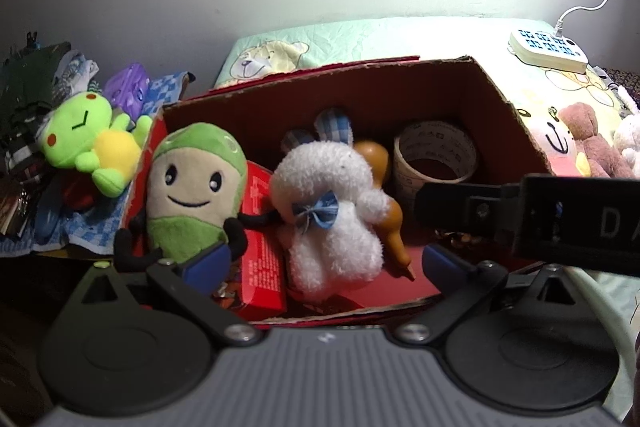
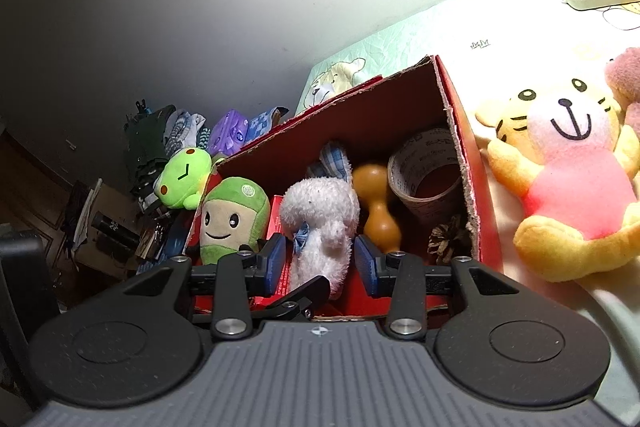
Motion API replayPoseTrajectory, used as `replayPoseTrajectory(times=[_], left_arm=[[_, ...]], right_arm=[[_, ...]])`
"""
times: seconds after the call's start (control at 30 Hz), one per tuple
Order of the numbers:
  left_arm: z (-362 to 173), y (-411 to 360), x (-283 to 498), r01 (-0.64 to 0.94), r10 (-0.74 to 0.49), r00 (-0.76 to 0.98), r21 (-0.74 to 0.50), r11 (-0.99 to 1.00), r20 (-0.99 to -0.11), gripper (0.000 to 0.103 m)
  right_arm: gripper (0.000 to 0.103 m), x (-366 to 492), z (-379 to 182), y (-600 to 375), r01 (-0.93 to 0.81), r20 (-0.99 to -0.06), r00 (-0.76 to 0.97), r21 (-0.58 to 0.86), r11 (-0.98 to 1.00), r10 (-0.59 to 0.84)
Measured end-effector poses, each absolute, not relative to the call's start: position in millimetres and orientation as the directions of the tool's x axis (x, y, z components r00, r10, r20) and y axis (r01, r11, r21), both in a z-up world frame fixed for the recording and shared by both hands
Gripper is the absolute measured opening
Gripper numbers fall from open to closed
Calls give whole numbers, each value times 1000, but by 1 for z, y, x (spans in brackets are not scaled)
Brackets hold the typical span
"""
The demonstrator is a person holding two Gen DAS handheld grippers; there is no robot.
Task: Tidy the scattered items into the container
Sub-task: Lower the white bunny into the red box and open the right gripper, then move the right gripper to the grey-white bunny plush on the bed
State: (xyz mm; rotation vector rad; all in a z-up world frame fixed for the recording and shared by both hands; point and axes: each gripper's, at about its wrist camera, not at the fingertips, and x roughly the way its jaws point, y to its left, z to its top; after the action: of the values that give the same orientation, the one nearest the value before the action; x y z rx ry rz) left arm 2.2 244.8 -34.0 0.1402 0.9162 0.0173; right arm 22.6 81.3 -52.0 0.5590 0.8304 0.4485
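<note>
On a bed with a cartoon-print sheet (image 1: 360,35), the cardboard box (image 1: 500,95) holds the white rabbit plush (image 1: 332,211). Left tongs (image 1: 326,259) gape wide, empty; right tongs (image 2: 320,263) stand narrowly apart, empty. The tiger plush (image 2: 568,167) waits right of the box.

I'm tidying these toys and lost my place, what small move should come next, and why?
Probably swing the right gripper toward the yellow and pink plush: it lies outside the red box, and both grippers look empty, the left gripper wide open.
</note>
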Motion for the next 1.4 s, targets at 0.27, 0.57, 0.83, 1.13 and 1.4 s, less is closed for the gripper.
replayPoseTrajectory(times=[0.27,0.57,0.83,1.13,1.4], left_arm=[[-28,228,-3,31,105,615,157,987,-782,102],[-16,196,-4,-34,173,610,193,981,-773,102],[-6,153,1,-60,204,613,212,975,-763,102],[-2,108,9,-58,214,606,226,972,-766,102],[-7,64,17,-17,194,603,230,973,-774,102]], right_arm=[[43,14,-56,57,-153,-521,600,670,726,607],[43,17,-48,19,-209,-477,592,688,695,650],[44,23,-50,-23,-234,-464,580,692,683,669],[44,29,-59,-71,-217,-449,597,708,672,665],[46,33,-70,-115,-150,-463,616,725,672,637]])
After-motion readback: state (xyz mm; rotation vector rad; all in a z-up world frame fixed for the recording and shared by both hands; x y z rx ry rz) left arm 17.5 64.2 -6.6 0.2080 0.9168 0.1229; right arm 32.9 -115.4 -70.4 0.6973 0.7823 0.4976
